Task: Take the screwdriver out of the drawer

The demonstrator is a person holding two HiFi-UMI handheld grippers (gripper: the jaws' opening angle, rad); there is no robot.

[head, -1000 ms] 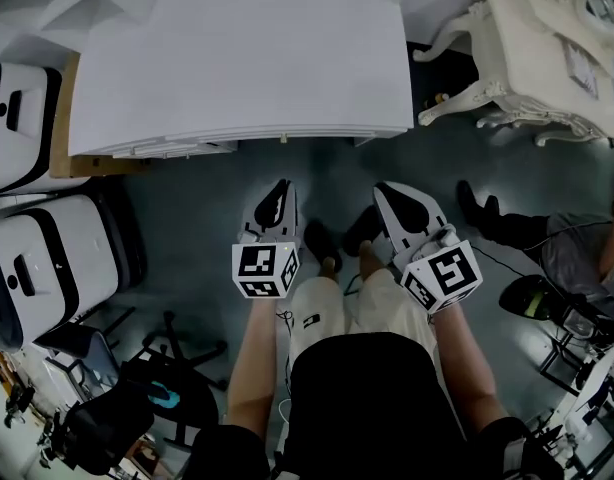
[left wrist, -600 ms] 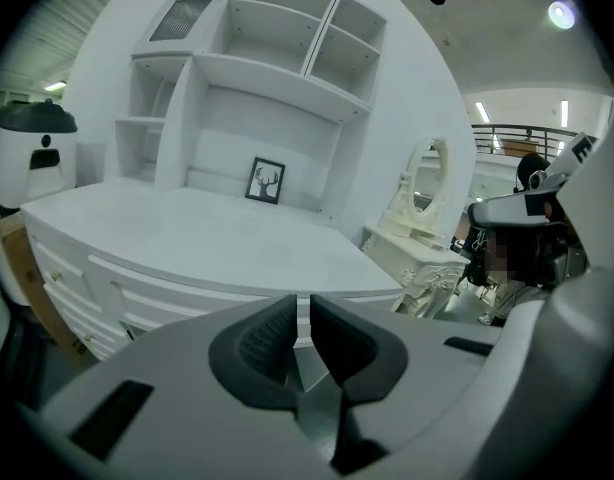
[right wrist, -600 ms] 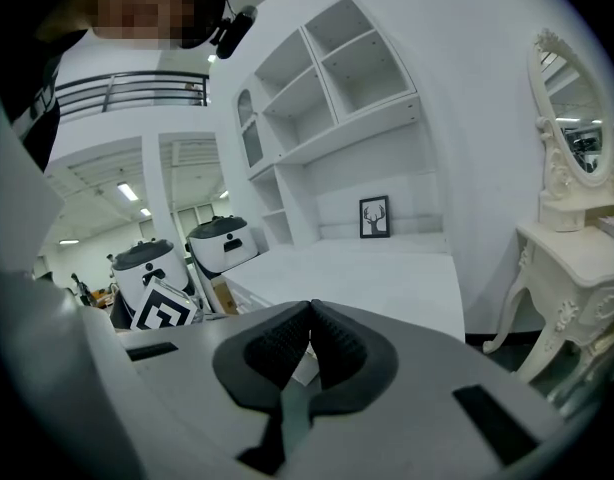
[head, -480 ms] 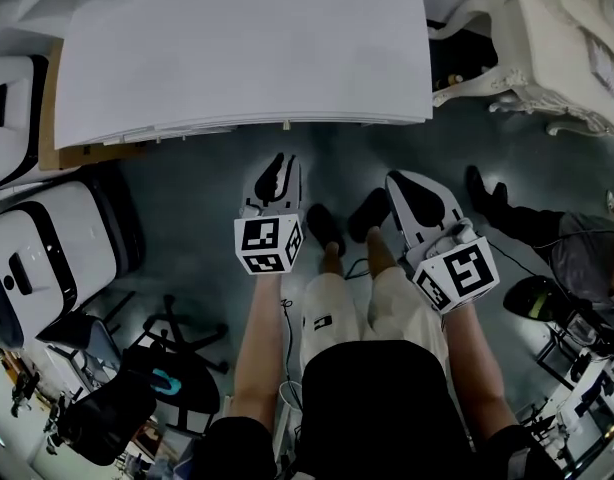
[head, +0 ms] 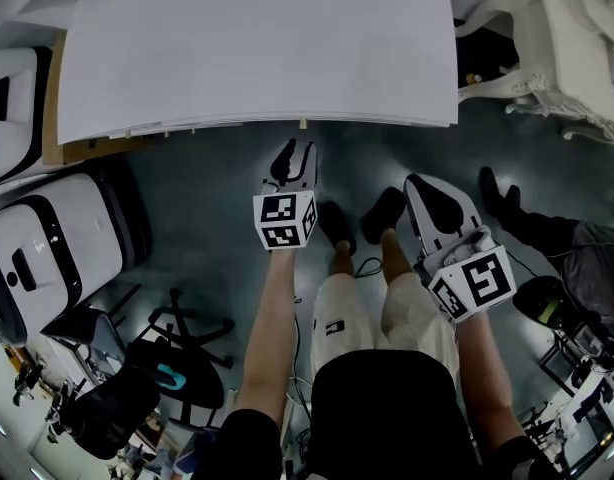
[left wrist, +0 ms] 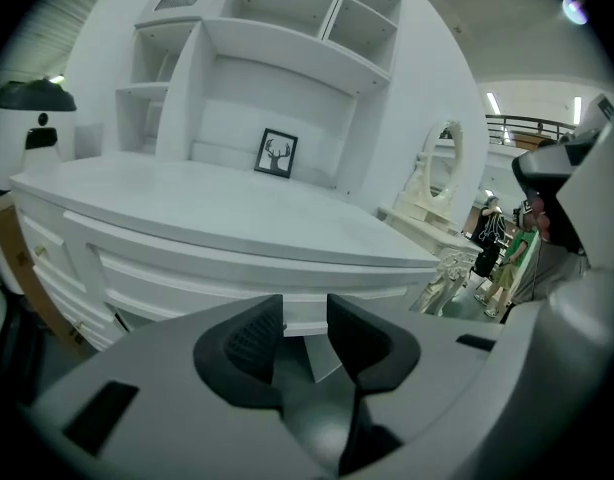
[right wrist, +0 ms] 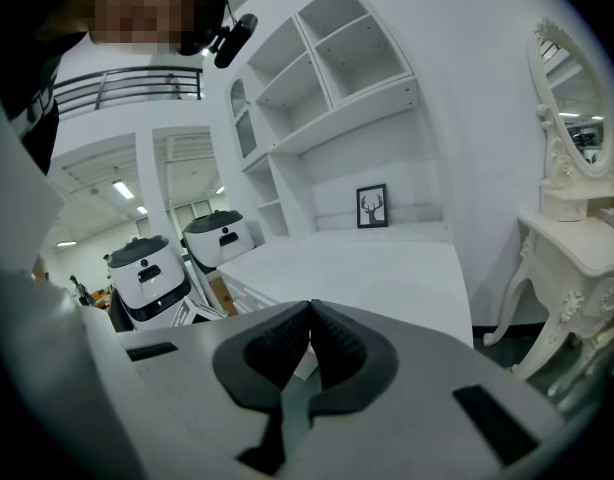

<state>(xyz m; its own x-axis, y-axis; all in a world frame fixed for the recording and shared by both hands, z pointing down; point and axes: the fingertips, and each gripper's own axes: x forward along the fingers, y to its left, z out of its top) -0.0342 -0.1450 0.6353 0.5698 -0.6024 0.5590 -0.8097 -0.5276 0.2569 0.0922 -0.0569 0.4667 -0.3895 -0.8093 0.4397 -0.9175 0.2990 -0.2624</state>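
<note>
No screwdriver shows in any view. The white desk (head: 257, 48) has a curved drawer front (left wrist: 187, 268) that is closed, with a small pull (head: 302, 123) at its middle. My left gripper (head: 290, 154) points at that pull from just short of it. Its jaws have just been opening and stand apart; in the left gripper view (left wrist: 305, 318) the pull (left wrist: 299, 326) shows in the gap beyond them, untouched. My right gripper (head: 419, 184) hangs lower and to the right, away from the desk, shut with nothing in it (right wrist: 309, 330).
Two white rounded machines (head: 37, 248) stand left of the desk. An ornate white dressing table (head: 577, 58) stands to the right. A black office chair (head: 137, 388) sits at lower left. Open shelves (left wrist: 287, 28) and a small framed deer picture (left wrist: 277, 153) back the desk.
The left gripper has moved forward toward the desk's front edge and its jaws have parted. The right gripper has sunk a little and stays shut.
</note>
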